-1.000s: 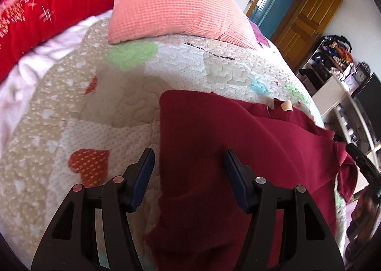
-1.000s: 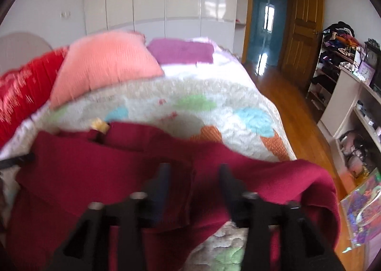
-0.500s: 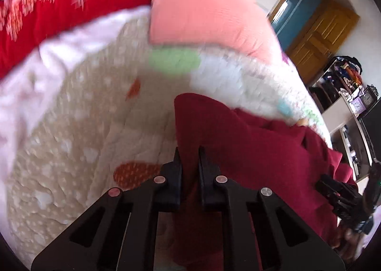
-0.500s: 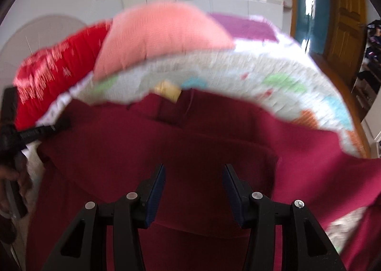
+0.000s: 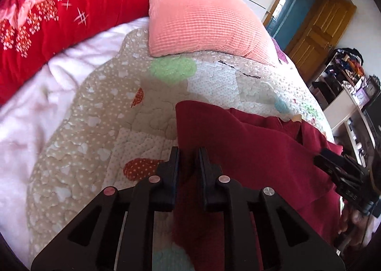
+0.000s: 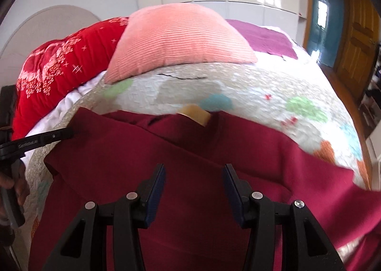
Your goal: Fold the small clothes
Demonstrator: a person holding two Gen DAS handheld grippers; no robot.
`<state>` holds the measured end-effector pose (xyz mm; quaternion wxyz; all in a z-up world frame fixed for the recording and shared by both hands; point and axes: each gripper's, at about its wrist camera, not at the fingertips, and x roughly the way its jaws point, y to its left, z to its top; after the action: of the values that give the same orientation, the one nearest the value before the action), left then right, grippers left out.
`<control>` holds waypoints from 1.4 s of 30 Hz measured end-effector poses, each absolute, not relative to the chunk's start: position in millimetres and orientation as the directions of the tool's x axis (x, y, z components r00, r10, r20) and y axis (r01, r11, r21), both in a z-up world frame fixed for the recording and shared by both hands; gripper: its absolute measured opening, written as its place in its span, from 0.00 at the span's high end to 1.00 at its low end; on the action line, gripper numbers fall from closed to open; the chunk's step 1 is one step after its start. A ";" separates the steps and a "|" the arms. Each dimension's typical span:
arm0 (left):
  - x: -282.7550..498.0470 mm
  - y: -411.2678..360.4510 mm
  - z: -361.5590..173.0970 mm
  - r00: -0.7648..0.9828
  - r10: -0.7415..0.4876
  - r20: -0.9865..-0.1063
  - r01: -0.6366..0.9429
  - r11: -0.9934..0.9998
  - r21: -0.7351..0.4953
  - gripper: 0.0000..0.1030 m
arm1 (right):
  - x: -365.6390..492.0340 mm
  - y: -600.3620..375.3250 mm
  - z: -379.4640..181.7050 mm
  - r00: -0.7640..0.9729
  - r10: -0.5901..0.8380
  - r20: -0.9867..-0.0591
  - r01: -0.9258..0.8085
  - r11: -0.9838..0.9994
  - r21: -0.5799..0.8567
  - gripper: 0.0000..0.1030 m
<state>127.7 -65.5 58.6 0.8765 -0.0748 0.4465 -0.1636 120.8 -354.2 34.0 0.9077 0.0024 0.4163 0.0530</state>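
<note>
Folding the maroon garment point(image 5: 250, 152) calls for a firm pinch on its left edge, carried across in one level sweep so the cloth lands flat. Left tool point(image 5: 188, 154), its jaws having just closed, pinches that edge. Right tool point(image 6: 194, 173) hovers with jaws spread and nothing between them; bring it to the opposite edge before lifting. Garment lies on the quilted bed point(image 5: 95, 128), under both tools, below the pink pillow point(image 5: 202, 16)

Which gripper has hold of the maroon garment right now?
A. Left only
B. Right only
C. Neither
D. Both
A. The left gripper is pinched on the garment's edge, while the right gripper is open above the cloth.
</note>
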 end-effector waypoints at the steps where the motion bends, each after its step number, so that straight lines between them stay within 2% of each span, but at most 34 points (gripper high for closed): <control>1: 123.9 -65.6 59.4 0.551 -0.351 -0.757 0.226 0.936 -0.270 0.87 | 124.0 -348.2 31.9 0.646 0.104 -0.756 -0.106 0.993 0.046 0.54; 3: 115.8 -68.7 58.2 0.546 -0.351 -0.760 0.242 0.935 -0.257 0.84 | 135.1 -334.1 22.6 0.633 0.097 -0.768 -0.120 0.992 0.026 0.54; 5: 107.8 -74.2 54.2 0.545 -0.337 -0.768 0.257 0.939 -0.229 0.70 | 145.5 -324.4 10.7 0.613 0.072 -0.787 -0.120 0.993 -0.003 0.54; 7: 103.8 -81.6 47.0 0.555 -0.268 -0.787 0.251 0.956 -0.149 0.66 | 156.2 -315.6 -4.4 0.586 0.025 -0.810 -0.121 0.991 -0.057 0.54; 11: 101.8 -82.0 33.8 0.563 -0.237 -0.792 0.234 0.965 -0.122 0.64 | 149.4 -319.2 4.2 0.599 0.024 -0.800 -0.115 0.992 -0.057 0.54; 13: 101.3 -82.3 33.6 0.567 -0.234 -0.790 0.230 0.966 -0.121 0.64 | 132.1 -328.7 16.3 0.612 0.050 -0.789 -0.113 0.993 -0.025 0.54; 17: 94.4 -87.4 39.3 0.579 -0.219 -0.785 0.231 0.968 -0.100 0.64 | 88.8 -348.7 32.4 0.644 0.016 -0.765 -0.089 0.995 -0.054 0.54; 22: 82.5 -97.0 51.8 0.607 -0.193 -0.771 0.233 0.971 -0.059 0.64 | 73.5 -382.8 3.9 0.576 -0.017 -0.817 0.021 1.000 -0.006 0.53; 24: 76.5 -98.1 58.2 0.617 -0.199 -0.761 0.235 0.970 -0.063 0.64 | 73.7 -390.3 -4.7 0.587 0.010 -0.809 0.030 0.999 0.034 0.53; 42: 44.7 -124.3 71.2 0.646 -0.186 -0.740 0.211 0.976 -0.061 0.64 | 33.4 -396.4 15.7 0.601 -0.012 -0.799 0.070 0.997 0.037 0.53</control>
<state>44.7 -124.3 71.2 0.9070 0.0155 0.4063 -0.1095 33.4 -396.4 15.7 0.8941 0.0324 0.4461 -0.0229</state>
